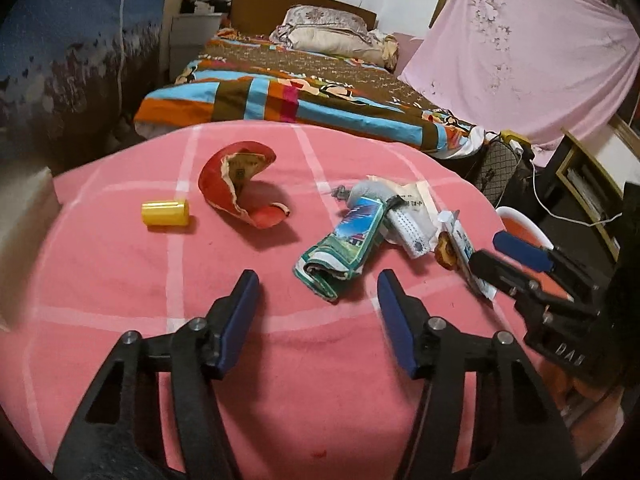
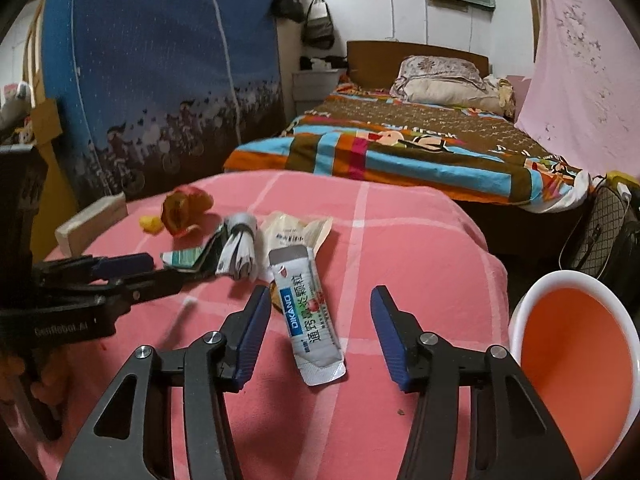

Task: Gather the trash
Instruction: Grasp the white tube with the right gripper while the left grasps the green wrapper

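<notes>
We see dim, warm indoor light, soft shadows under the trash, heavy fisheye bending, dark vignetted corners, slight blur on both views' edges.

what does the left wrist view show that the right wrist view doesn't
Only the left wrist view shows the yellow cap clearly and the torn red wrapper opened up.

Only the right wrist view shows the print on the DIKANG sachet lying between the right tool fingers, the full white bin with its orange inside, and the bags hanging on the wall.

Both show the pink checked cloth, the green folded packet, the bed, and both tools open, holding nothing.
</notes>
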Action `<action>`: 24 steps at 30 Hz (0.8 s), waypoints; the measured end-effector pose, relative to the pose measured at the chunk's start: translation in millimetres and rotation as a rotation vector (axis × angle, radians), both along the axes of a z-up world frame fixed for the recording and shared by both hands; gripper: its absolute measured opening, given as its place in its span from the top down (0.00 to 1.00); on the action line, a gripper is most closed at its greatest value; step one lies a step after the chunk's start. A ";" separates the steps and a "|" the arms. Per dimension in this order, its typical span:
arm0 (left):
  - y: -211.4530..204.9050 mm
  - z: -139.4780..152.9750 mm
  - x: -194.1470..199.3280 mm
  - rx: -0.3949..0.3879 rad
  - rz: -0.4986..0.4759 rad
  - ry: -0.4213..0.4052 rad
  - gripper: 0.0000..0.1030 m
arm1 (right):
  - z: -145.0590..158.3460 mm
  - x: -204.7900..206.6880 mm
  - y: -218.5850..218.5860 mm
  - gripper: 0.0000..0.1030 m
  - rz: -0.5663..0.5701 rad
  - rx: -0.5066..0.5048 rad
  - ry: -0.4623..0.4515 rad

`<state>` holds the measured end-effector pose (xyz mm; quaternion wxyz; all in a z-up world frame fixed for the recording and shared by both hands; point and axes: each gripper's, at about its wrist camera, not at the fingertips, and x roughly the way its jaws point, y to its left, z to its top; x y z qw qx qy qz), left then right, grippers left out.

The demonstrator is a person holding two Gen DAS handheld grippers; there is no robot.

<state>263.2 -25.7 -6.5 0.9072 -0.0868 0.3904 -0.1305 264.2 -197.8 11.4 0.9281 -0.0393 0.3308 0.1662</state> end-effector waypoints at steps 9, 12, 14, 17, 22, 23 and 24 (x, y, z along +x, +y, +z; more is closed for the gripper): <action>-6.1 0.4 12.6 -0.011 -0.025 0.018 0.81 | -8.6 6.6 2.0 0.71 0.041 0.012 0.078; -6.9 -0.1 12.4 0.002 -0.024 0.024 0.85 | -7.1 4.5 1.5 0.79 0.039 0.013 0.070; -5.9 -0.2 11.8 -0.003 -0.019 0.021 0.87 | -5.8 2.9 1.5 0.79 0.040 0.018 0.060; -3.5 0.4 10.3 -0.013 -0.012 0.016 0.90 | -4.0 0.1 2.6 0.80 0.045 0.017 0.043; -4.4 3.5 4.1 -0.006 -0.008 -0.007 0.95 | 1.2 -4.5 -1.8 0.80 0.045 0.048 0.002; -5.5 4.0 2.5 -0.001 -0.010 -0.010 0.96 | 2.2 -4.9 -2.2 0.80 0.045 0.055 -0.003; -6.6 4.5 2.4 0.004 -0.011 -0.012 0.97 | 2.7 -5.2 -3.2 0.80 0.045 0.061 -0.006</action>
